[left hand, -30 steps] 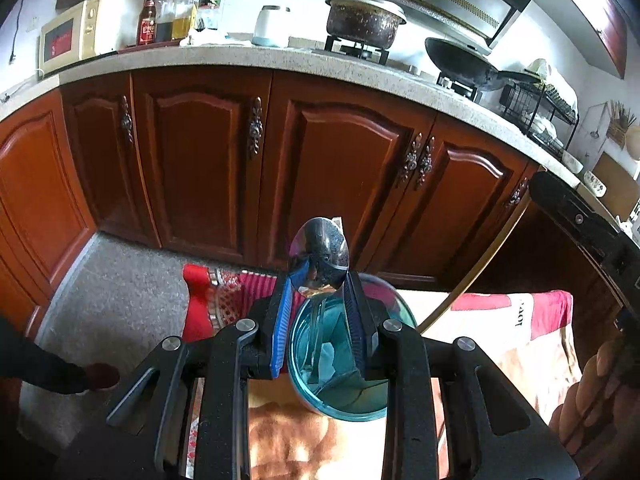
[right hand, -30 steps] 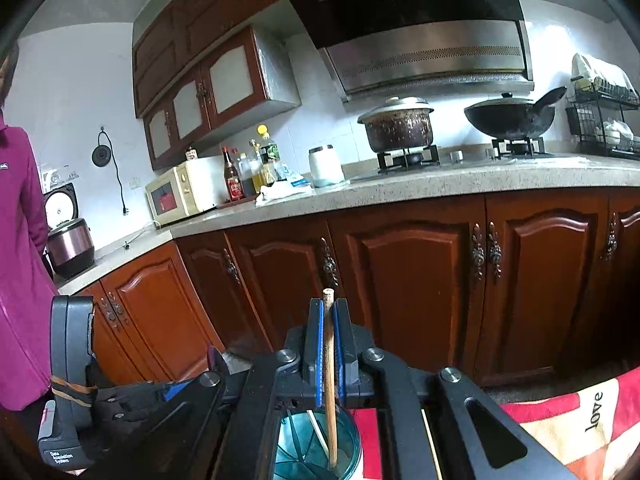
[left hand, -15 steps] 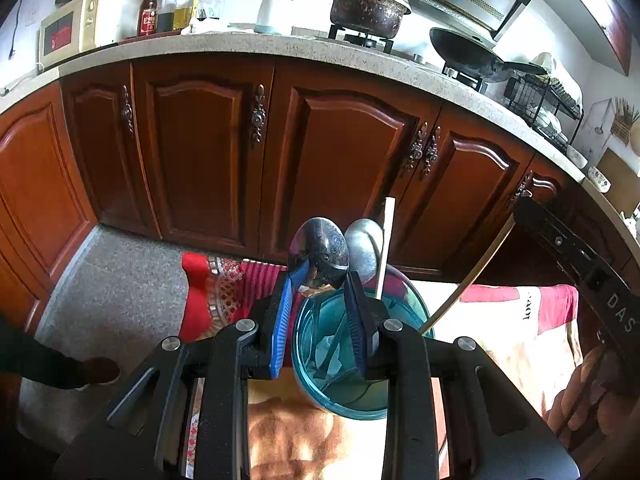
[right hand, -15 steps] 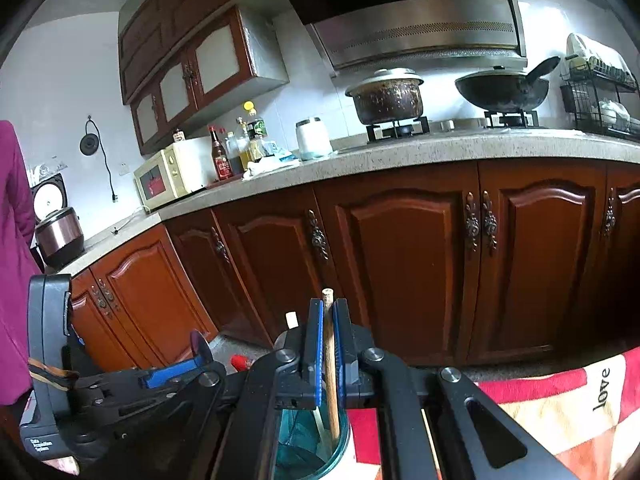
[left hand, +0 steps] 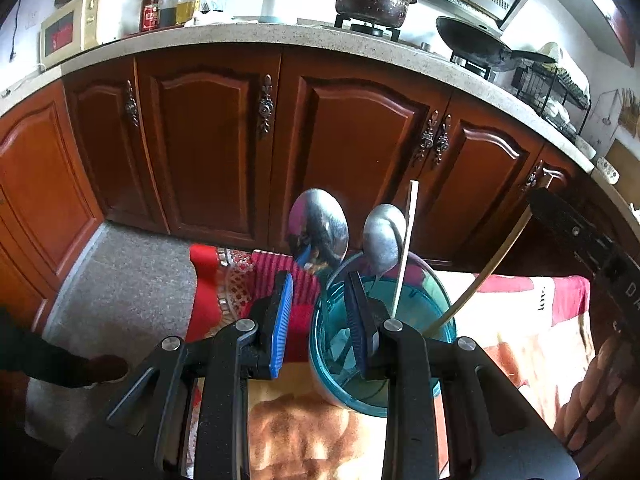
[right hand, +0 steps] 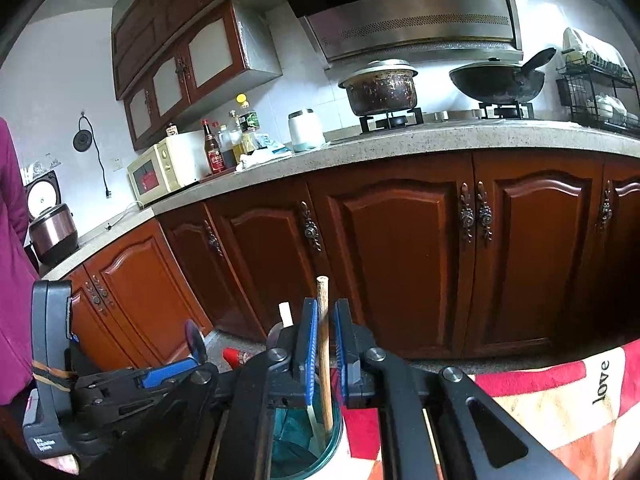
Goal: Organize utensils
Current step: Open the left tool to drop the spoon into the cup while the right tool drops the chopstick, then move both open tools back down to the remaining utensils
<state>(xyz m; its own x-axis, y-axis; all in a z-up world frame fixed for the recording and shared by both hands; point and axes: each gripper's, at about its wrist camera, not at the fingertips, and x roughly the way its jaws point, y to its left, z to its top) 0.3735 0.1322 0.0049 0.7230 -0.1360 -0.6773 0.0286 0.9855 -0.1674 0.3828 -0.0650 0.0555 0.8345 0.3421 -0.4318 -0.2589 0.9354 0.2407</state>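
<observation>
A teal see-through cup (left hand: pixel 400 384) stands on a red and cream cloth (left hand: pixel 520 320). In it stand a steel spoon (left hand: pixel 382 236), a white chopstick (left hand: pixel 406 248) and a leaning wooden chopstick (left hand: pixel 488 268). My left gripper (left hand: pixel 320 288) is beside the cup's left rim, shut on another steel spoon (left hand: pixel 318 228) whose bowl rises above the pads. My right gripper (right hand: pixel 324 308) is above the cup (right hand: pixel 308 444). Its jaws are opening, and the wooden chopstick (right hand: pixel 323 336) stands between them with its lower end in the cup and a gap at the right pad. The left gripper (right hand: pixel 192 364) shows at lower left.
Dark wooden cabinets (right hand: pixel 400 260) under a speckled counter (right hand: pixel 440 136) run close behind the table. A pot (right hand: pixel 380 88), a wok (right hand: pixel 500 80), bottles and a microwave (right hand: pixel 160 168) stand on it. A person in a magenta top (right hand: pixel 10 260) is at the left edge.
The right gripper sank with the wooden chopstick, whose end now sits in the cup, and its pads have parted. In the left view a second spoon and a white chopstick came into sight.
</observation>
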